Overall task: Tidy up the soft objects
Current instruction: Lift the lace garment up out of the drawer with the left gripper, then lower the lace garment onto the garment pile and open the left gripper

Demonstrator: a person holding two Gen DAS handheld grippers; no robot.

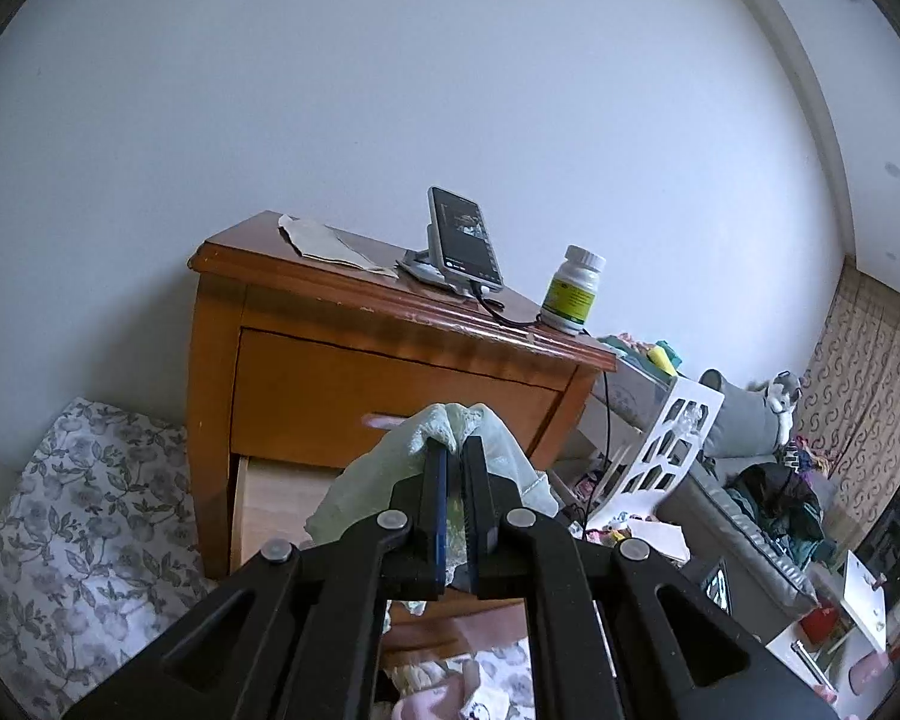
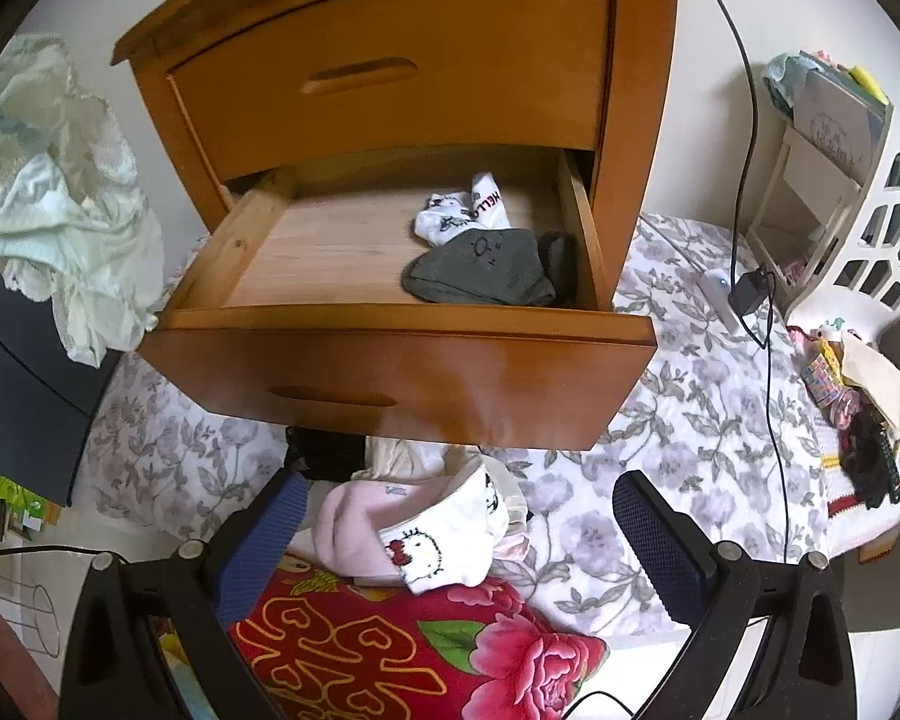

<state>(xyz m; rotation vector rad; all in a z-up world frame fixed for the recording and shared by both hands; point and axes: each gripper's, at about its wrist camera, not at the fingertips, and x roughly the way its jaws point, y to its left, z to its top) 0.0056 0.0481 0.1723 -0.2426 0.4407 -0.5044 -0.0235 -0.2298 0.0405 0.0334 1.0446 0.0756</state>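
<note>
My left gripper [image 1: 456, 450] is shut on a pale green lacy garment [image 1: 390, 468], held up in front of the wooden nightstand [image 1: 330, 372]. The same garment [image 2: 60, 180] hangs at the left of the right wrist view. My right gripper [image 2: 459, 504] stands open above a pink sock and a white cat-print sock [image 2: 444, 540] lying on the bed. The nightstand's lower drawer [image 2: 390, 360] is pulled out; inside lie a grey sock [image 2: 480, 270] and white printed socks [image 2: 462, 210].
A phone on a stand [image 1: 462, 240], a pill bottle [image 1: 573, 288] and folded paper [image 1: 324, 240] sit on the nightstand top. A white lattice rack [image 2: 858, 228] stands to the right. A black cable [image 2: 750, 180] and charger trail over the floral bedsheet [image 2: 690, 408]. A red floral cloth [image 2: 420, 648] lies below.
</note>
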